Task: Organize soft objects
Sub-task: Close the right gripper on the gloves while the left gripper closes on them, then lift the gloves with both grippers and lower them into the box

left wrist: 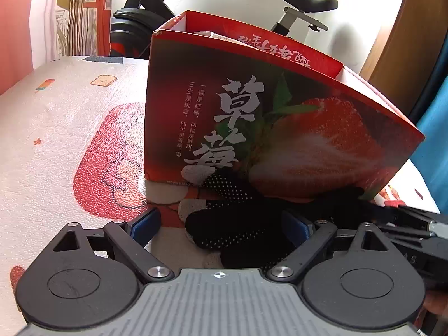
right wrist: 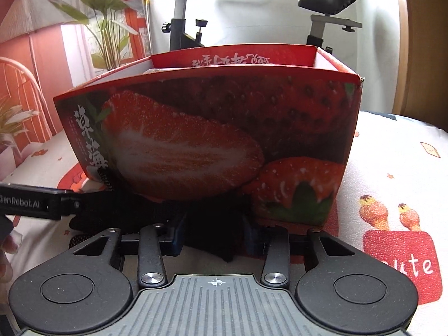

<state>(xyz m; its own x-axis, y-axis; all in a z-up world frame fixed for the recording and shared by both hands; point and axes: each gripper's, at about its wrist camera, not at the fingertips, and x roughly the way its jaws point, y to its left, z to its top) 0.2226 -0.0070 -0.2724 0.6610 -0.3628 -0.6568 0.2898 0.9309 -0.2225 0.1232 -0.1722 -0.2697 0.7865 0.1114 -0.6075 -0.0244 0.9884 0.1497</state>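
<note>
A black glove point(left wrist: 232, 229) with white grip dots and grey fingertips lies on the printed mat against the foot of a red strawberry carton point(left wrist: 280, 112). My left gripper point(left wrist: 221, 224) stands open and wide around the glove's finger end; its left pad is clear of the fabric. My right gripper point(right wrist: 214, 238) has its blue pads close together with the glove's point(right wrist: 212, 221) dark fabric filling the gap, shut on it. The carton point(right wrist: 210, 126) is open at the top; its inside is mostly hidden. Each gripper shows at the edge of the other's view.
A white mat point(left wrist: 56, 140) with cartoon prints covers the surface. Behind the carton stands an exercise bike point(right wrist: 184, 14) with its saddle point(left wrist: 308, 0). A potted plant point(right wrist: 106, 28) is at the far left, a blue cloth point(left wrist: 436, 140) at the right edge.
</note>
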